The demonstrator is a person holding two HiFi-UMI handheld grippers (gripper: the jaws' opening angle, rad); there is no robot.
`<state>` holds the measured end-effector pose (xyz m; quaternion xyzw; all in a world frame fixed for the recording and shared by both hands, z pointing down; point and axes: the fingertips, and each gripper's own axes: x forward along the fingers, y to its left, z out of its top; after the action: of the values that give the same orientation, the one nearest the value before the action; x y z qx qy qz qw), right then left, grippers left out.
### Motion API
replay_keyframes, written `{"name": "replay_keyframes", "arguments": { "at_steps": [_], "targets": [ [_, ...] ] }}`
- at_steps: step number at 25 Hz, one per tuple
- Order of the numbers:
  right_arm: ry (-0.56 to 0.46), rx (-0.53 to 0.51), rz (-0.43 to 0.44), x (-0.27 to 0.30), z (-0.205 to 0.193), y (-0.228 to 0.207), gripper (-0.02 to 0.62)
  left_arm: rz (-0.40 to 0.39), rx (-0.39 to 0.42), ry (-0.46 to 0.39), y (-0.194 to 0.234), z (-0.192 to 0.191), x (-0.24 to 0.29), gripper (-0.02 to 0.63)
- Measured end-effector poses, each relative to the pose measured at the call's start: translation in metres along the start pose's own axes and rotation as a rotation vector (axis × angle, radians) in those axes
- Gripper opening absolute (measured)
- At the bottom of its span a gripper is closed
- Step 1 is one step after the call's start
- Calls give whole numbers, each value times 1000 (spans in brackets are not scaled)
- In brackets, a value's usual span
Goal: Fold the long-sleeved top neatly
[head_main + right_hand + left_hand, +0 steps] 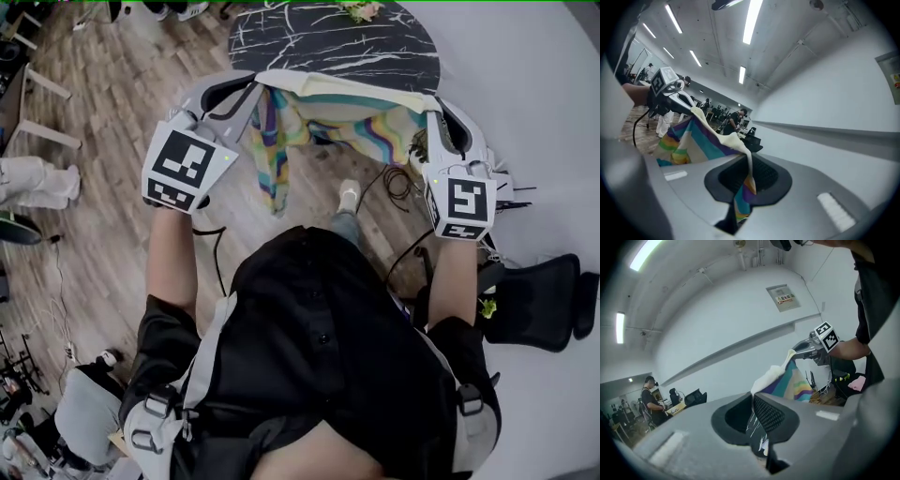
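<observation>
Holding the long-sleeved top [323,120] up in the air, stretched in front of the dark marbled surface [337,42], we have the jaws of the left gripper [249,94] and right gripper [434,105] clamped on its upper edge; no fold shows yet, so we judge that spreading and folding all remain

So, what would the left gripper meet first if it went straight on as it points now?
Beyond the striped top pinched in the left gripper, the way looks free up to the white wall; depth is unclear.
</observation>
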<state>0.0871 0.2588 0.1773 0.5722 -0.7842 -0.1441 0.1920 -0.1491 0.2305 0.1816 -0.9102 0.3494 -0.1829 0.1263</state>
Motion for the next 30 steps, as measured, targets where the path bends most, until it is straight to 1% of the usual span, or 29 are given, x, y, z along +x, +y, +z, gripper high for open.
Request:
{"name": "replay_keyframes", "arguments": {
  "at_steps": [6, 9, 11, 12, 14, 16, 21, 25, 30],
  "targets": [
    [-31, -59, -66, -23, 25, -18, 17, -65, 31, -38, -3, 27, 1, 22],
    [-29, -133, -103, -23, 28, -22, 17, -87, 41, -27, -3, 28, 8, 23],
    [-2, -174, -114, -17, 20, -22, 17, -102, 53, 8, -5, 19, 15, 22],
    [12, -175, -109, -14, 14, -21, 17, -108, 59, 29, -7, 13, 19, 23],
    [37, -148, -89, -6, 2, -19, 17, -118, 58, 62, -8, 2, 28, 22],
    [62, -127, -74, 3, -10, -19, 17, -126, 39, 80, -7, -7, 37, 23],
    [118, -129, -59, 32, -41, -23, 17, -115, 10, 109, 7, -22, 68, 23],
    [145, -126, -55, 65, -63, -40, 17, -105, -15, 128, 21, -32, 108, 23],
    [152, -110, -48, 118, -83, -76, 17, -101, -22, 164, 43, -43, 167, 23]
  ]
}}
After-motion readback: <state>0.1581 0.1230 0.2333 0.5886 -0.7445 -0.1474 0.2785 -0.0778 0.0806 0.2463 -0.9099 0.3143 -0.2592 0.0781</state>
